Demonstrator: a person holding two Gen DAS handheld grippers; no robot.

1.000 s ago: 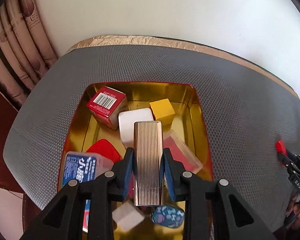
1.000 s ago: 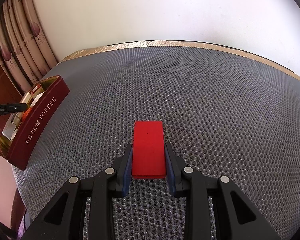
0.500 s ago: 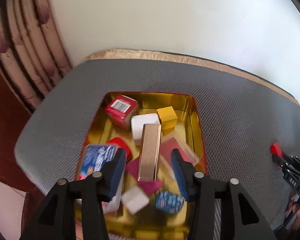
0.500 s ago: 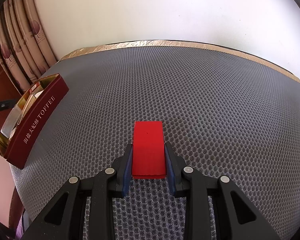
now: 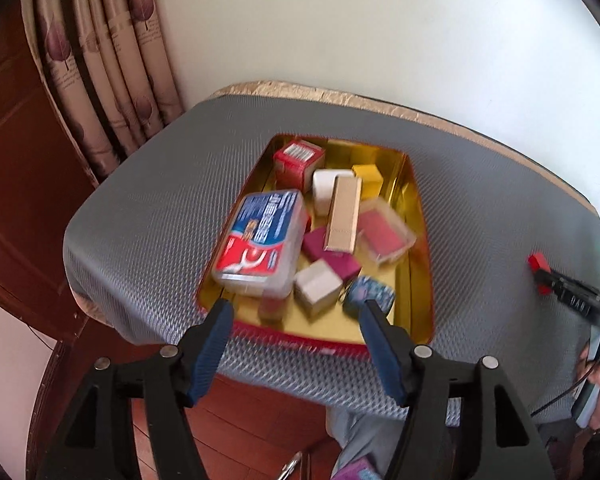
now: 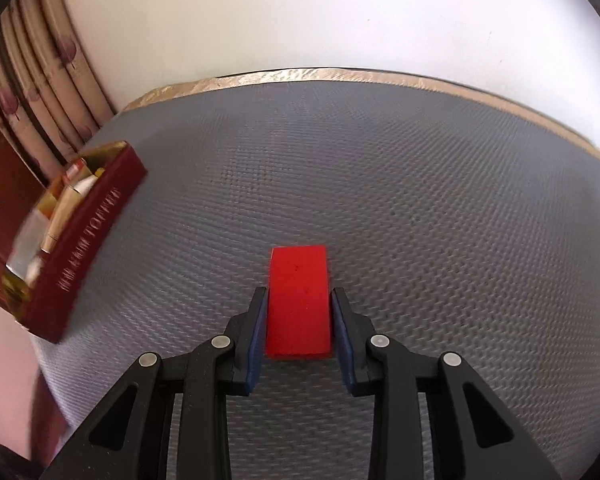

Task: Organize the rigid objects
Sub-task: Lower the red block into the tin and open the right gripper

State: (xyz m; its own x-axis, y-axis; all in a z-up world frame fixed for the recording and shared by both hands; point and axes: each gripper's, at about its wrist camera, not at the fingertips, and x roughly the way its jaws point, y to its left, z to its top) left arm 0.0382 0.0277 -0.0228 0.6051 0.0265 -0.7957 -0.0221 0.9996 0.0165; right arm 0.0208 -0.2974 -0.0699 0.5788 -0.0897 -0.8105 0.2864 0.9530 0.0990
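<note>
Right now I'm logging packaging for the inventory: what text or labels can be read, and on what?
Red tin wall: "TOFFEE", upside down and blurred; the characters beside it unreadable.
Blue-and-red plastic case: white print, too blurred to read.
Small red box: barcode, digits unreadable.
Right hand-held gripper: white letters, too small to read.

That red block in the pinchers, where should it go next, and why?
Probably carry the red block, clamped in the right gripper, left toward the tin. The other small things already lie in it, and the left gripper is empty, its jaws opening.
</note>
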